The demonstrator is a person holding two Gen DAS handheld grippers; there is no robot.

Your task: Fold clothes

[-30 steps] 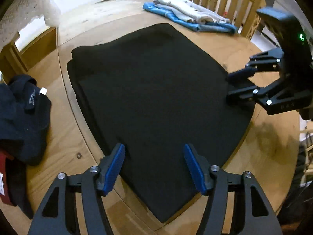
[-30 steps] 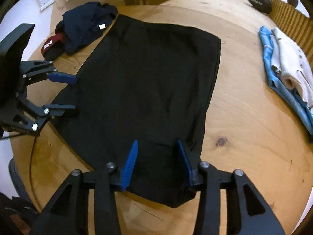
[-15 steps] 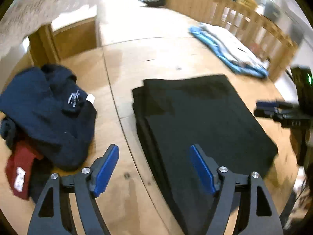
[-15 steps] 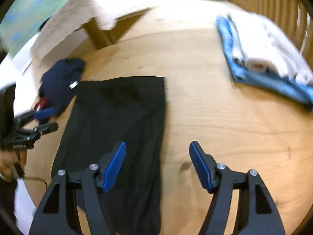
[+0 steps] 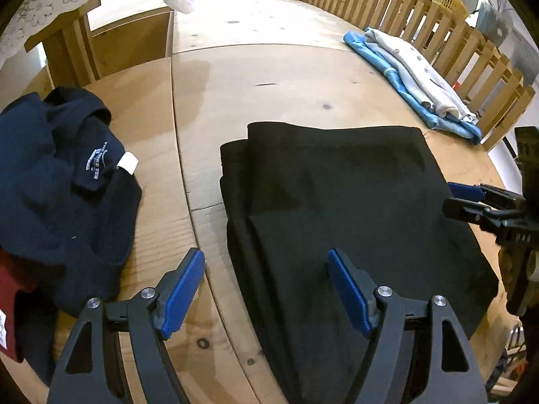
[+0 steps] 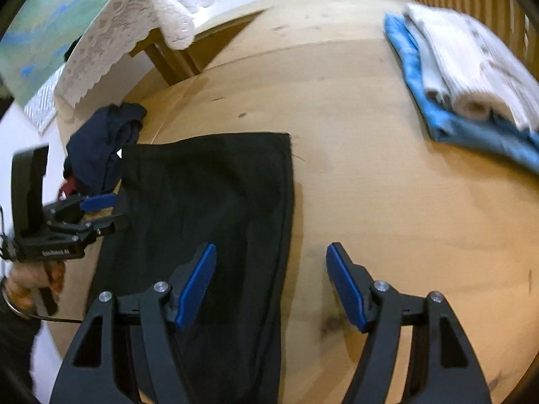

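Note:
A black garment (image 5: 350, 208) lies folded flat on the round wooden table (image 5: 269, 80); it also shows in the right wrist view (image 6: 209, 208). My left gripper (image 5: 266, 289) is open and empty, above the garment's left edge. My right gripper (image 6: 269, 286) is open and empty, above the garment's right edge. Each gripper shows in the other's view: the right gripper (image 5: 471, 198) at the far right, the left gripper (image 6: 97, 208) at the far left.
A navy garment (image 5: 60, 181) lies crumpled at the left, on something red (image 5: 13, 296). Folded blue and white clothes (image 5: 414, 77) lie at the back right beside a wooden slatted fence (image 5: 438, 23). A lace-covered table (image 6: 151, 23) stands behind.
Both grippers have lifted back from the black garment and swung apart, left one leftward, right one rightward. Their jaws have opened wider. The garment lies still.

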